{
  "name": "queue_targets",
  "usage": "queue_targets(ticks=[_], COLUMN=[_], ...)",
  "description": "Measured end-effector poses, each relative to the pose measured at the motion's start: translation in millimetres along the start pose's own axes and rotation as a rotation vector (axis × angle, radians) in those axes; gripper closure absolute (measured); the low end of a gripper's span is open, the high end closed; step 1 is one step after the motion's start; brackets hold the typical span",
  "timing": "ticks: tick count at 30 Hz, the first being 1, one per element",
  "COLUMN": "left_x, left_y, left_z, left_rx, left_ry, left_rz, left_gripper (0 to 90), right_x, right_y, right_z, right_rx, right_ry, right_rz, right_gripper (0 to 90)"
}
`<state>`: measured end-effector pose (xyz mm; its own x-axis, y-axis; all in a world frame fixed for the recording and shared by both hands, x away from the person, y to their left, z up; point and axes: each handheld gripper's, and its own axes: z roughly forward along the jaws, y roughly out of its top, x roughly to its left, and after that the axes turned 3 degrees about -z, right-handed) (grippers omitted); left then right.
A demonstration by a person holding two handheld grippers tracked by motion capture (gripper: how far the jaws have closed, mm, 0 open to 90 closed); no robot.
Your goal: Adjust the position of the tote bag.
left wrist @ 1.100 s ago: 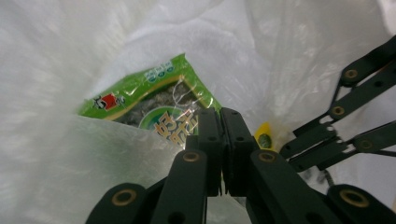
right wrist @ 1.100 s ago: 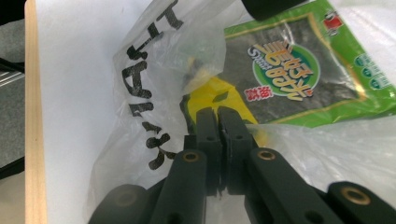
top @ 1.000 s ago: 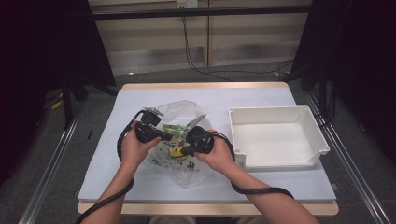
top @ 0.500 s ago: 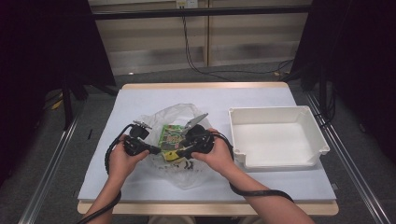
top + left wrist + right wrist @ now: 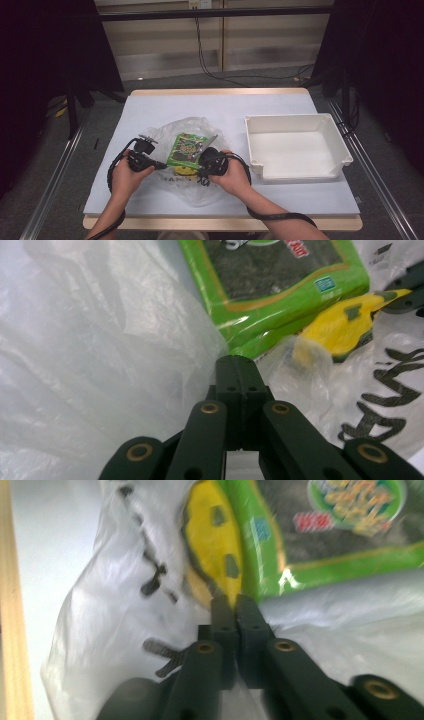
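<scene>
A crumpled clear plastic bag lies on the table with a green snack packet inside it and a yellow face print on its film. My left gripper points right at the bag's left side. In the left gripper view its jaws are shut, with bag film bunched at the tip beside the packet. My right gripper points left from the other side. Its jaws have just been closing and stand shut, seemingly pinching the film at the yellow print.
An empty white tray stands to the right of the bag, close to my right hand. The pale blue table top stretches behind the bag. Its wooden front edge runs near the right gripper.
The left hand has drawn back to the left and lower, away from the right gripper. The bag, puffed up before, now lies flatter with the green packet more exposed.
</scene>
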<state>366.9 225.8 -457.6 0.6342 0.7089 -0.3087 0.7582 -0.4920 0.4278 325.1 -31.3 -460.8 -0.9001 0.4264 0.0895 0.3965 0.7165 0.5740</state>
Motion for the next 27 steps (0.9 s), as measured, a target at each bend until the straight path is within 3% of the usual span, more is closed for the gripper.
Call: queue_targets(ticks=[5,6,7,9,10,12,18,19,20,21,23,24,27], left_x=[-0.3,-0.6,0.7,3.0,4.8,6.7,12.4,13.4,12.5,12.4,10.0,9.1,6.3], left_y=[-5.7,-7.0,-8.2,-10.7,-13.0,-15.9,-16.5,-16.0,-15.8,-15.2,-14.1,-13.5,-9.8], left_z=[-3.4,-3.8,-5.9,-7.7,-9.7,-11.3,-17.0,-18.0,-17.4,-17.6,-16.8,-15.7,-14.3], left_rx=[0.015,0.000,0.021,0.018,0.015,0.003,-0.001,-0.001,-0.021,-0.011,-0.005,-0.020,-0.003], left_ry=[0.040,0.044,0.068,0.064,0.081,0.070,0.095,0.083,0.071,0.056,0.047,0.020,0.020], left_rz=[-0.013,-0.029,-0.018,-0.031,-0.030,-0.052,-0.054,-0.051,-0.076,-0.064,-0.044,-0.053,-0.021], left_gripper=[90.0,90.0,90.0,90.0,90.0,90.0,90.0,90.0,90.0,90.0,90.0,90.0,90.0], right_x=[6.7,7.1,7.5,6.9,6.6,6.4,7.3,7.3,7.5,7.5,8.2,7.2,7.5], right_y=[-11.2,-12.6,-13.8,-16.5,-17.5,-19.9,-22.6,-22.7,-22.7,-22.1,-21.0,-20.2,-13.6], right_z=[1.0,0.0,-0.8,-2.9,-3.8,-5.7,-8.2,-8.6,-8.6,-8.9,-11.3,-12.4,-16.4], right_rx=[0.005,0.003,0.003,0.005,0.007,0.011,0.018,0.021,0.023,0.025,0.001,-0.021,-0.057], right_ry=[0.014,0.016,0.015,0.006,0.000,0.005,-0.001,-0.006,-0.005,0.001,-0.007,-0.009,0.004], right_rz=[0.009,0.016,0.026,0.037,0.043,0.052,0.050,0.048,0.042,0.038,0.043,0.048,0.083], right_gripper=[90.0,90.0,90.0,90.0,90.0,90.0,90.0,90.0,90.0,90.0,82.9,76.5,63.5])
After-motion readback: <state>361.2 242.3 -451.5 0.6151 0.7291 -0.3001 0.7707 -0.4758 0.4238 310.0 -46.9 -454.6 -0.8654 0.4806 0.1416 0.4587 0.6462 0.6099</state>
